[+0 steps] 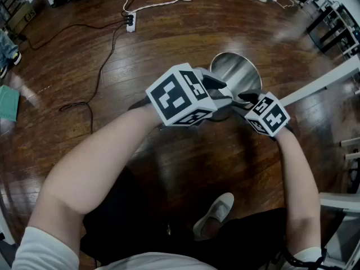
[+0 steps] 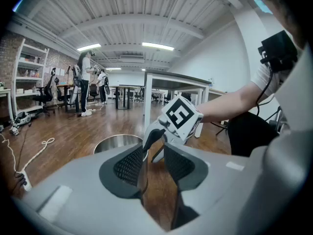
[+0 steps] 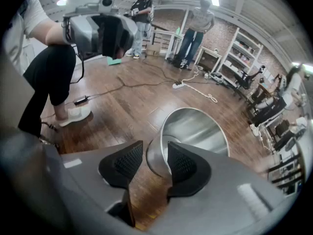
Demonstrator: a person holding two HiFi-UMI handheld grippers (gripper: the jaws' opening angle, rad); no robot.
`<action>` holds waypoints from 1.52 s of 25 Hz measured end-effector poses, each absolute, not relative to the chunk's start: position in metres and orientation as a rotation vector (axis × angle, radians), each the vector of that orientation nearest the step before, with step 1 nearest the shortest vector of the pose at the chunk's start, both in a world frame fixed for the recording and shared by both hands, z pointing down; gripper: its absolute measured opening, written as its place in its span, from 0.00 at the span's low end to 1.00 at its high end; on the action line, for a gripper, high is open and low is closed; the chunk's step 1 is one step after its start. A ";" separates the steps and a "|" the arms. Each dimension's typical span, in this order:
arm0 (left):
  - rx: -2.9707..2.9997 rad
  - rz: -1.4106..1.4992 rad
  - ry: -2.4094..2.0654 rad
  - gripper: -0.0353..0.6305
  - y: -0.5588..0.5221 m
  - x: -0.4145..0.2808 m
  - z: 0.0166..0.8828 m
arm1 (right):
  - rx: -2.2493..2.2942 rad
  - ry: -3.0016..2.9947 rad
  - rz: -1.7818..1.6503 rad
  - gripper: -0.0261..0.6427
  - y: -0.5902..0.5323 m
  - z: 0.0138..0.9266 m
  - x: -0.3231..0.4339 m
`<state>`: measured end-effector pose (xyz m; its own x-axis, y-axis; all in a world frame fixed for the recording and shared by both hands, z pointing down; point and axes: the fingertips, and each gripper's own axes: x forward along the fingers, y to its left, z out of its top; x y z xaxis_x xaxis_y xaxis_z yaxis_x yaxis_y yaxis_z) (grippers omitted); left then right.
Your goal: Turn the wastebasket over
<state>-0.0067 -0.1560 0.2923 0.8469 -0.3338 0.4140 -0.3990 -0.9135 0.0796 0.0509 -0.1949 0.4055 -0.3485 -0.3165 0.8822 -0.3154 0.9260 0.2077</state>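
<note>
Left hand-held gripper [image 2: 154, 156] is at the wastebasket's [image 1: 236, 71] near rim, jaws partly apart with nothing between them. Right hand-held gripper [image 3: 149, 163] is beside it, jaws wide apart and framing the wastebasket's lower wall, not clamped. Wastebasket stands mouth-up on the wood floor [image 1: 169, 44].

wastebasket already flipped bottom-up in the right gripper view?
No: the wastebasket sits on the floor with its open mouth facing up, and its shiny inside is visible.
</note>
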 end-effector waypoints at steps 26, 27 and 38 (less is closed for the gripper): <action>2.787 0.617 -0.593 0.25 -0.181 -0.027 0.306 | 0.073 -1.609 0.056 0.07 -0.218 0.508 0.029; 2.787 0.617 -0.596 0.25 -0.181 -0.028 0.305 | 0.070 -1.611 0.060 0.07 -0.218 0.513 0.031; 2.746 0.685 -0.596 0.25 -0.185 -0.038 0.320 | 0.152 -1.774 0.140 0.08 -0.217 0.472 0.038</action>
<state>-0.0378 -0.1846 0.3204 0.8059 -0.3267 0.4938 -0.4439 -0.8853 0.1386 0.0376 -0.2167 0.4720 -0.2045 -0.0257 0.9785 -0.1793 0.9837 -0.0117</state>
